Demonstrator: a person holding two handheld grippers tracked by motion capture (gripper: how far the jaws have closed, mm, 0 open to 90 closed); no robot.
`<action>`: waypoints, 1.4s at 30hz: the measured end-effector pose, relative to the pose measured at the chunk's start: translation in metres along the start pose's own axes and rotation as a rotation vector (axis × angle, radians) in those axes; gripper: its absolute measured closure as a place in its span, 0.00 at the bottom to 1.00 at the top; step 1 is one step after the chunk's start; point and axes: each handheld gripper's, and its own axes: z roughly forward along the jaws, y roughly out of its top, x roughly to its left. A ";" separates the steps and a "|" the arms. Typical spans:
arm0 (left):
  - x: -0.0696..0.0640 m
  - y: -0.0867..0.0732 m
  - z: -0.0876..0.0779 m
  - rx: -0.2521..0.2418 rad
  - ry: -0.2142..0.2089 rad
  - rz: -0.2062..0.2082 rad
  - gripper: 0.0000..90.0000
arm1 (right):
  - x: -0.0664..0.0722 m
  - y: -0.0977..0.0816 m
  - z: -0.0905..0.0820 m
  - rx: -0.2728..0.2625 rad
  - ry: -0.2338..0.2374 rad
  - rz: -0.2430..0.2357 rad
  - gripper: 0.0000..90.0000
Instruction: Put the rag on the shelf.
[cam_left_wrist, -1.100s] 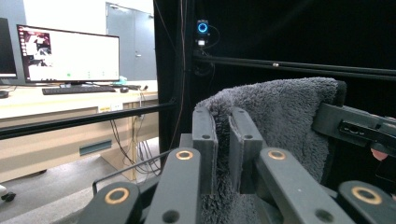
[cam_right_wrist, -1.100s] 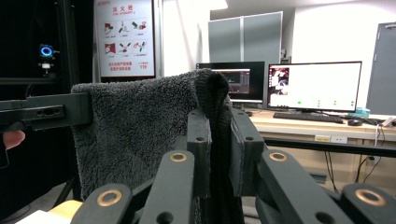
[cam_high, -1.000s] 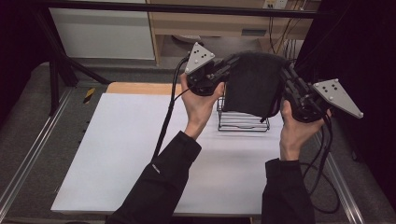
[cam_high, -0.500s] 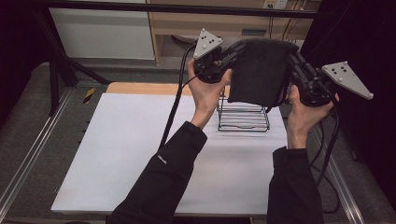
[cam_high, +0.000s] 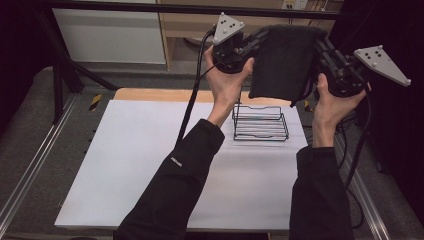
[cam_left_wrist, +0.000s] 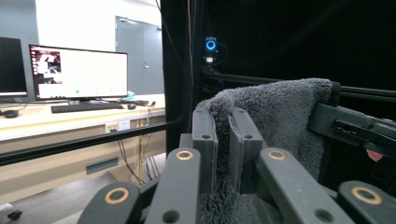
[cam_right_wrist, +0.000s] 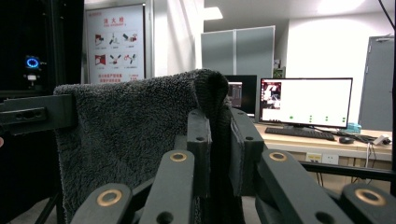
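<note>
Towel (cam_high: 282, 62) between both hand-held grippers

dark towel (cam_high: 285, 62) hides the wire basket's (cam_high: 260, 125) far top edge; its lower hem is cut off in the right gripper view. monitor (cam_left_wrist: 77, 72) text too small to read; poster (cam_right_wrist: 114, 42) figures likewise.

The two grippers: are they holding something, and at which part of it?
Yes. The left gripper and the right gripper are each shut on a top corner of a dark grey towel, which hangs between them above the wire basket.
</note>
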 end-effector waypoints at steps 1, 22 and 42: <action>0.000 0.002 0.001 -0.001 0.004 0.007 0.91 | 0.000 0.001 0.001 0.000 -0.003 -0.005 0.90; 0.014 0.019 0.017 -0.003 0.045 0.033 0.91 | -0.008 0.017 0.038 0.001 -0.012 -0.020 0.90; 0.034 -0.001 0.030 0.034 0.072 0.057 0.91 | -0.011 -0.001 0.060 0.045 -0.020 -0.033 0.90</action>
